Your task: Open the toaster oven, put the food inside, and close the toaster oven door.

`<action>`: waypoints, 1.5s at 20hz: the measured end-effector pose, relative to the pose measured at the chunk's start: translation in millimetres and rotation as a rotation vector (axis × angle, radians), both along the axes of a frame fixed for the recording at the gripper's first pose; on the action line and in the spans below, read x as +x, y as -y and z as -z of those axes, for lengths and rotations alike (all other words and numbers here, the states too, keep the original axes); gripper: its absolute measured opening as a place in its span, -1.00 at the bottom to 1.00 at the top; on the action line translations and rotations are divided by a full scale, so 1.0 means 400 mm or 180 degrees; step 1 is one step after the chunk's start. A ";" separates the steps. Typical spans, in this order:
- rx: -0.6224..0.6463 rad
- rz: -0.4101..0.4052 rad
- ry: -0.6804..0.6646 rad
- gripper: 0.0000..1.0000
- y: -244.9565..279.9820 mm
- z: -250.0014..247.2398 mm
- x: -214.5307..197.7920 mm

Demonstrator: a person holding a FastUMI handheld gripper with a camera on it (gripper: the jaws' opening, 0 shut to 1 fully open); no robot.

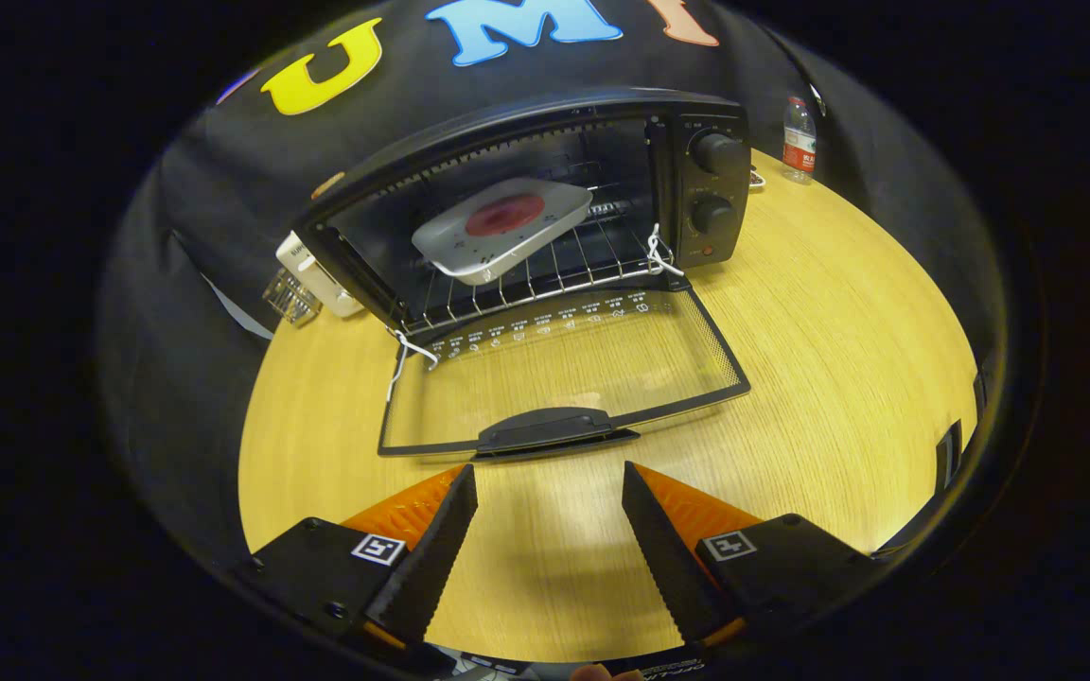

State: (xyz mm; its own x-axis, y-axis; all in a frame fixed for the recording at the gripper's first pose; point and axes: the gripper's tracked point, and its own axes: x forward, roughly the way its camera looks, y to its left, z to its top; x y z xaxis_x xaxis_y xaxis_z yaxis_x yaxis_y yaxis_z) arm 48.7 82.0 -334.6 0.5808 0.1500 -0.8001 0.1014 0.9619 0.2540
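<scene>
Black toaster oven (pixel 545 203), upper centre: glass door (pixel 559 374) lowered, grey tray of red food (pixel 505 227) resting on the rack. Gripper (pixel 550 492) spread, empty, just before the door handle (pixel 554 430); closing remains.

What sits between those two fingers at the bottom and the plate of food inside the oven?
In the gripper view, the open hand-held gripper faces the black toaster oven's lowered glass door, handle nearest, then the wire rack carrying the grey plate.

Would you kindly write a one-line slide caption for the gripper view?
Plate of food on the toaster oven rack, glass door folded down; gripper open, jaws just short of the door handle.
</scene>
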 end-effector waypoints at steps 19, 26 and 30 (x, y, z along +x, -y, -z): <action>-0.0668 -0.0285 -0.0374 0.96 0.011 0.106 0.047; -0.0789 -0.0255 -0.0168 0.96 0.018 0.056 0.039; -0.0767 -0.0203 -0.0018 0.96 0.005 -0.002 0.034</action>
